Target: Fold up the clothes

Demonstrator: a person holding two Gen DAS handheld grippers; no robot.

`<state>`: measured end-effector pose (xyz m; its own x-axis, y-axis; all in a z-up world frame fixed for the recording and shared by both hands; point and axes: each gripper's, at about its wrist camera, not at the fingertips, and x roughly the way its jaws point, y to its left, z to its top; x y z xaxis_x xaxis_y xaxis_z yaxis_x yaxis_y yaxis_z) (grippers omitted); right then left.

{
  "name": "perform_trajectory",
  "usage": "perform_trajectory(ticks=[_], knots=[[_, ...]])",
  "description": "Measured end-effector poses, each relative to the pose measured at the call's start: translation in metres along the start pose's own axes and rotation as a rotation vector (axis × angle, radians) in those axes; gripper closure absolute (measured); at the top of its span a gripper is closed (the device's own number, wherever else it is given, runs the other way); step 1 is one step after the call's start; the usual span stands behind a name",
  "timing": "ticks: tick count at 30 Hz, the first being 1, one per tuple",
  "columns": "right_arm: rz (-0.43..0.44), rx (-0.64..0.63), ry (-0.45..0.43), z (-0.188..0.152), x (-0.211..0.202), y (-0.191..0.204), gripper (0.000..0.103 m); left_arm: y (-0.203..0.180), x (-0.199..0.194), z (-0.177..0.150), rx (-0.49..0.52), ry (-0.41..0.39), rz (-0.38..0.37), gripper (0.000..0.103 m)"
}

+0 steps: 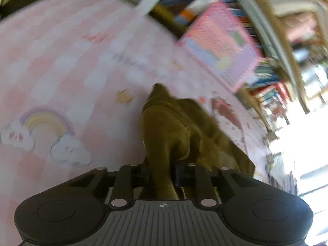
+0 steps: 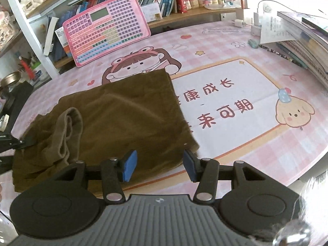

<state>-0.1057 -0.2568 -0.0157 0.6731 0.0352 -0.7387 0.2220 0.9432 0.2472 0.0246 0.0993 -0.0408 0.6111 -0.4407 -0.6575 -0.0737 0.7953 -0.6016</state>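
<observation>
An olive-brown garment [image 2: 123,112] lies partly folded on the pink cartoon table mat [image 2: 225,106], with a lighter waistband fold [image 2: 69,127] bunched at its left. My right gripper [image 2: 160,166] is open, its blue pads [image 2: 129,165] just above the garment's near edge, holding nothing. My left gripper [image 1: 162,174] is shut on a bunch of the same brown cloth [image 1: 170,135] and holds it lifted above the mat [image 1: 61,71]. The left wrist view is blurred by motion. The left gripper's dark tip [image 2: 22,141] shows at the garment's left edge in the right wrist view.
A pink keyboard toy [image 2: 106,26] leans against the bookshelf [image 2: 164,0] at the back. A stack of books [image 2: 303,41] and chargers [image 2: 250,20] sit at the back right. Dark objects [image 2: 14,102] stand at the left edge.
</observation>
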Motion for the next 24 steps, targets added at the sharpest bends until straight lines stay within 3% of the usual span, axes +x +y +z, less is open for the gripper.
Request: perform_trajectory(ticks=[2, 3, 7, 10, 13, 17, 20, 24], knots=[[0.002, -0.002, 0.004, 0.000, 0.003, 0.003, 0.055, -0.021, -0.014, -0.001, 0.116, -0.050, -0.010, 0.087], [0.005, -0.006, 0.006, 0.000, 0.003, 0.005, 0.055, -0.024, -0.018, 0.000, 0.126, -0.066, -0.012, 0.087], [0.023, -0.029, 0.012, 0.000, 0.006, 0.012, 0.055, 0.003, -0.018, 0.005, 0.045, -0.070, 0.085, 0.087], [0.029, -0.032, 0.021, 0.000, 0.008, 0.011, 0.055, 0.017, -0.013, 0.002, 0.048, -0.052, 0.108, 0.085], [0.034, -0.030, 0.029, 0.001, 0.009, 0.009, 0.055, 0.027, -0.009, 0.001, 0.048, -0.045, 0.135, 0.073], [0.055, -0.032, 0.038, 0.005, 0.010, 0.005, 0.054, 0.015, -0.022, -0.004, 0.092, -0.074, 0.244, 0.038], [0.072, -0.024, 0.053, 0.007, 0.012, -0.002, 0.050, -0.005, -0.037, -0.015, 0.184, -0.122, 0.263, 0.017], [0.099, 0.023, 0.079, 0.011, 0.017, -0.017, 0.047, -0.042, -0.051, -0.036, 0.339, -0.170, 0.271, 0.002]])
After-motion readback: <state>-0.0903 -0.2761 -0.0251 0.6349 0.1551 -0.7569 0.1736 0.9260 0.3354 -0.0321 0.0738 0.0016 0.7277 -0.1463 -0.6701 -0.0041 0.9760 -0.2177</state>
